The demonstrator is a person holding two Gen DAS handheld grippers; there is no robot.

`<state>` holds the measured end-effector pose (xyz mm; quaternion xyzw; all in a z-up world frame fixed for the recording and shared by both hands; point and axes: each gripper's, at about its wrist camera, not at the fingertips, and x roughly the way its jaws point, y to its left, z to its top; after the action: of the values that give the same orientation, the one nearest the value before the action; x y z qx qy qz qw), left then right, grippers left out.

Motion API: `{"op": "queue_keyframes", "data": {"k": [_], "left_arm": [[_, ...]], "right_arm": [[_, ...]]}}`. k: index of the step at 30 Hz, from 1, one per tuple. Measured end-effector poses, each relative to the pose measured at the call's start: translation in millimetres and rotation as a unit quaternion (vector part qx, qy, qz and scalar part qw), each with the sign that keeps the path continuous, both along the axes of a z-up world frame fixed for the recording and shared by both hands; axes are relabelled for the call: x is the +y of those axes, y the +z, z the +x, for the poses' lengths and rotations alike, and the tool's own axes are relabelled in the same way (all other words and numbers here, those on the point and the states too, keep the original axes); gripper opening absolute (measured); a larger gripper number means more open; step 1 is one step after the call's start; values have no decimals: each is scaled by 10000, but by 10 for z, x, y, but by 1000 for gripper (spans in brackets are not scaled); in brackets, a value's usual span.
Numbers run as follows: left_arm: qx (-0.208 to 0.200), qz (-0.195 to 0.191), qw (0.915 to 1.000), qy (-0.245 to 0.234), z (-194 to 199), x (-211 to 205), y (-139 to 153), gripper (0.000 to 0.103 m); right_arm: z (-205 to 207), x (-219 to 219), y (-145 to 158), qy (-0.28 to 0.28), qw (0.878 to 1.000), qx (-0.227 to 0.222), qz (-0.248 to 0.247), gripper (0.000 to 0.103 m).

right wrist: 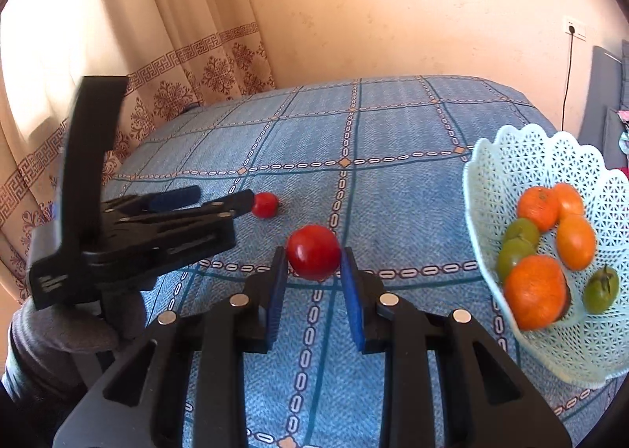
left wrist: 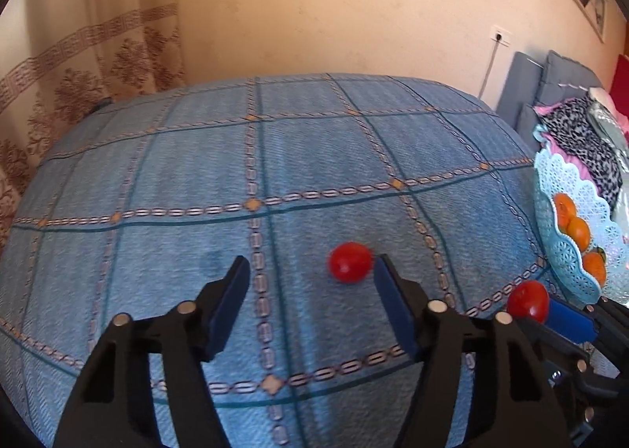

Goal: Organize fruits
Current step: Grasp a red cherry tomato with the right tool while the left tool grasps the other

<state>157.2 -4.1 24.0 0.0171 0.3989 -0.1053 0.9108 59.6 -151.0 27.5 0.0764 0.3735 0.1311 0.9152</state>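
Note:
Two red tomatoes lie on the blue checked tablecloth (left wrist: 196,180). My left gripper (left wrist: 310,271) is open; a small red tomato (left wrist: 350,262) lies just ahead, close to its right finger. It also shows in the right wrist view (right wrist: 264,205) by the left gripper (right wrist: 220,198). My right gripper (right wrist: 312,263) is shut on a larger red tomato (right wrist: 313,251), held between the blue pads; it also shows in the left wrist view (left wrist: 528,300). A pale blue lattice basket (right wrist: 511,157) at the right holds several oranges (right wrist: 536,290) and green fruits (right wrist: 513,253).
A patterned curtain (right wrist: 188,66) hangs behind the table at the left. A beige wall stands behind. A grey cushioned seat (left wrist: 550,82) with a leopard-print cloth (left wrist: 585,141) is at the far right, beyond the basket (left wrist: 566,251).

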Motion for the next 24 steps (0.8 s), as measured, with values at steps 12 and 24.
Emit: {"op": "queue_keyframes", "data": {"k": [12,24], "left_arm": [[314,-58,9991,-284,173,-201,-203,37],[44,-208,9990,-405,24,-194,-55,28]], "right_arm": [[-77,-68,49,-130,9998,-112,78,28],[-194,-125,140,-291,9992,-214,142,28]]}}
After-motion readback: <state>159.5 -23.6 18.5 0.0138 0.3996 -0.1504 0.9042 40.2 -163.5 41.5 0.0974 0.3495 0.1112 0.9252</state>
